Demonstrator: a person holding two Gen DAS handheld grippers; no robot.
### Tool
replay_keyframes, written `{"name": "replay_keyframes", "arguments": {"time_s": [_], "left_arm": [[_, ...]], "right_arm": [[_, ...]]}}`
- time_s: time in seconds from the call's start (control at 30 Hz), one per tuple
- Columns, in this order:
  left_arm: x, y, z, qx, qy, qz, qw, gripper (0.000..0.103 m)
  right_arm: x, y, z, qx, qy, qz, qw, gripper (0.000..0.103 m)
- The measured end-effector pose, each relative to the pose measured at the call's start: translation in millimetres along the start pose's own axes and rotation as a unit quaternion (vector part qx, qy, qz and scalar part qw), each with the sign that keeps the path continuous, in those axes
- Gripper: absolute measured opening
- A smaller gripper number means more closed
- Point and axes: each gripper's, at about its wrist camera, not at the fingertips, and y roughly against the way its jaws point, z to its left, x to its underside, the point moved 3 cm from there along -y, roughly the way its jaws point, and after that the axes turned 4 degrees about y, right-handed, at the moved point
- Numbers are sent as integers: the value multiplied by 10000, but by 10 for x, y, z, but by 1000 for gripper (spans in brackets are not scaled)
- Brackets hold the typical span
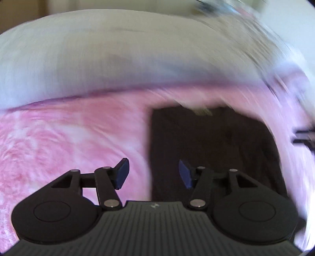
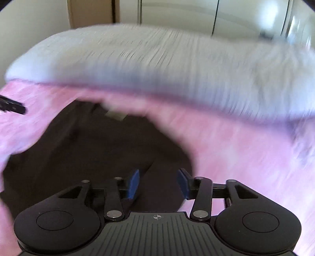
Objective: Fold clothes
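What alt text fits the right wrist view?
Motion-blurred fisheye view: the right gripper, jaws open and empty, hovers over a dark garment lying on a pink patterned bedspread. A white pillow lies beyond, with pale closet doors behind.

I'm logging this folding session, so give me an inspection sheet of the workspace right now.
Surface: pink mottled bedspread, white pillow at its far end.
Job's things: dark garment lying flat on the bedspread, pale neck label at its far edge.
Clutter: nothing seen.
Grippers: left gripper open, empty, over the garment's edge; right gripper open, empty.
Cables: nothing seen.
Surroundings: pale cupboard doors; views motion-blurred.
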Motion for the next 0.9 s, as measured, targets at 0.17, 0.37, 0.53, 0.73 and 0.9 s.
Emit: {"name": "replay_keyframes", "arguments": {"time_s": [0.17,0.37,0.53,0.73,0.9], "left_arm": [[701,-127,-1044,1228,-1900,622,9721,58],[1091,-419,-1487,1464,-2459,1219,9504,12],[981,461,-1218,1838,-2222,697,9550,2],[1547,1315,-781,1213,-2709,958,9501,0],[2261,1396,-713,1091,-2941,1775,9328,0]], "right_arm": [[928,220,188,-219,-526,699,9959,50],[1583,452,126,-85,-1336,1107,9848,51],[1765,722,55,-51,-1514,1163,9816,51],[1782,716,309,-340,-1203,1200,9849,52],[1808,632,537,-555,-1052,1236,9852,53]]}}
